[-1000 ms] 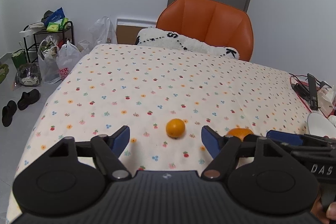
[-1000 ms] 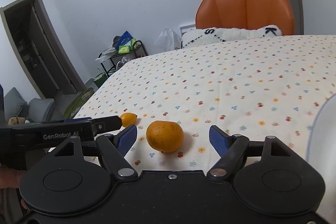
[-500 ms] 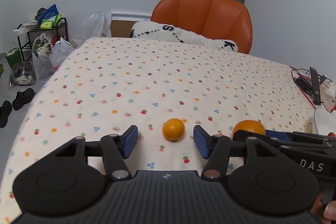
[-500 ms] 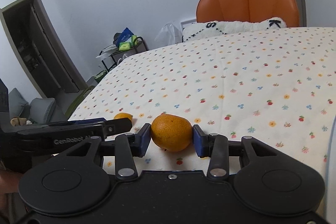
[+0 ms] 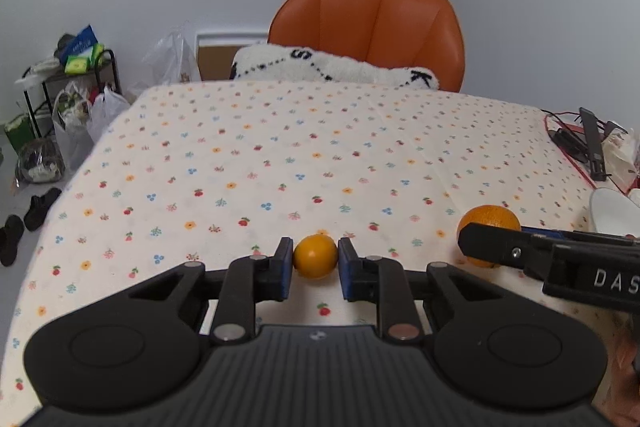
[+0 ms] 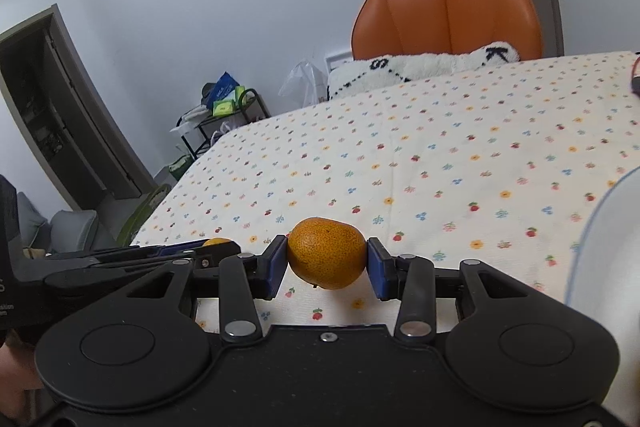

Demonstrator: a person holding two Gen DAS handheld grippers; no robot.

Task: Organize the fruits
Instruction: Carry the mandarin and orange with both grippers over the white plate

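Both tongs pinch fruit: left (image 5: 315,261) small orange (image 5: 315,255), right (image 6: 327,264) prob. mandarin (image 6: 326,253), near table edge (image 5: 52,227).

Orange fruit (image 5: 315,255); cream floral tablecloth (image 5: 280,163); orange chair (image 5: 372,27).

**Two low wrist views, crossing over one tabletop**

Your left camera is looking low and close along its hand-held gripper (image 5: 315,263) across the tabletop (image 5: 280,155) toward the orange chair (image 5: 372,27). Your right camera is sitting lower, angling leftward; both are sharing the chair, the cloth and each other's fingers.
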